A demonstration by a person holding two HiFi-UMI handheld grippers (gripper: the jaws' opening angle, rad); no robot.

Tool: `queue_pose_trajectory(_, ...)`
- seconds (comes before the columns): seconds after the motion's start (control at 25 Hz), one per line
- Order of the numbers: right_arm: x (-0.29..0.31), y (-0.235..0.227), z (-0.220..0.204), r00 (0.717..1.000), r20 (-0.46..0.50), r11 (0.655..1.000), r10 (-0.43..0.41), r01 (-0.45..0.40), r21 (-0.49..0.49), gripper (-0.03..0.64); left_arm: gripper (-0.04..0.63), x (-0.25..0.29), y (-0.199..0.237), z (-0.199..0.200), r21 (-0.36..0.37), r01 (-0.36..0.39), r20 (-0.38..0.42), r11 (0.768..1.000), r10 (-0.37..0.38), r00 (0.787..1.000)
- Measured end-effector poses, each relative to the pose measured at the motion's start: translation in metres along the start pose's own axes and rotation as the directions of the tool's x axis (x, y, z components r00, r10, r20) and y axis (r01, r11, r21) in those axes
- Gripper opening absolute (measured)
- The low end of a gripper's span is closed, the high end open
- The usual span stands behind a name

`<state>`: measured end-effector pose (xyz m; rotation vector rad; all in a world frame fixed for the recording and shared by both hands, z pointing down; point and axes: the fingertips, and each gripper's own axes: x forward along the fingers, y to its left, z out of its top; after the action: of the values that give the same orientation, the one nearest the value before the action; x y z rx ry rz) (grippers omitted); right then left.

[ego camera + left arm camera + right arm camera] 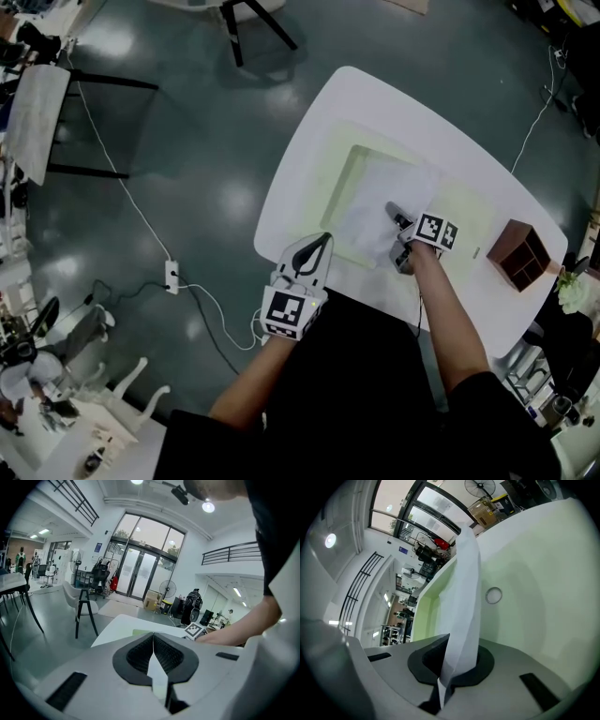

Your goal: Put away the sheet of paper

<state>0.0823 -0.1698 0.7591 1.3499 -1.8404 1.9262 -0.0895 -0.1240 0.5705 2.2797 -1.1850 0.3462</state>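
A white sheet of paper (375, 202) lies partly in a shallow pale green tray (339, 178) on the white table (309, 122). My right gripper (397, 218) is shut on the sheet's near edge over the tray. In the right gripper view the paper (466, 597) rises bent out of my right gripper (444, 660), with the tray floor (534, 616) beyond it. My left gripper (324, 240) hovers at the table's near left edge, beside the tray. Its jaws meet with nothing between them. In the left gripper view my left gripper (153, 638) points across the table (119, 623).
A brown wooden box with compartments (520, 255) stands on the table's right end. A small round mark (493, 595) shows on the tray floor. On the grey floor lie a power strip with cables (172, 275); a chair (37, 108) stands at left.
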Motion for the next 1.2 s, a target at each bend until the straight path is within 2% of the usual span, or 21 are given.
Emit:
queue_pose_trajectory(0.24,0.01,0.007,-0.006,1.0,-0.014,1.0,-0.005,0.005,-0.022,0.0,0.005,-0.002,0.015,0.011,0.05,0.016,0.02,0.999,-0.017,1.0)
queue_pose_trajectory(0.44,0.016,0.012,-0.009,0.999,-0.04,0.998,-0.018,0.016,-0.056,0.001,0.005,-0.005,0.018,0.011,0.035,0.02,0.023,0.999,-0.021,1.0)
queue_pose_trajectory(0.84,0.029,0.018,-0.008,0.999,-0.038,0.999,-0.029,0.027,-0.044,0.002,0.003,-0.005,0.006,-0.004,0.016,0.071,-0.003,0.997,-0.071,0.997)
queue_pose_trajectory(1.2,0.044,0.031,-0.009,0.998,-0.064,0.998,-0.017,0.013,-0.063,0.002,0.005,-0.003,0.011,-0.001,0.017,0.066,0.003,0.998,-0.066,0.998)
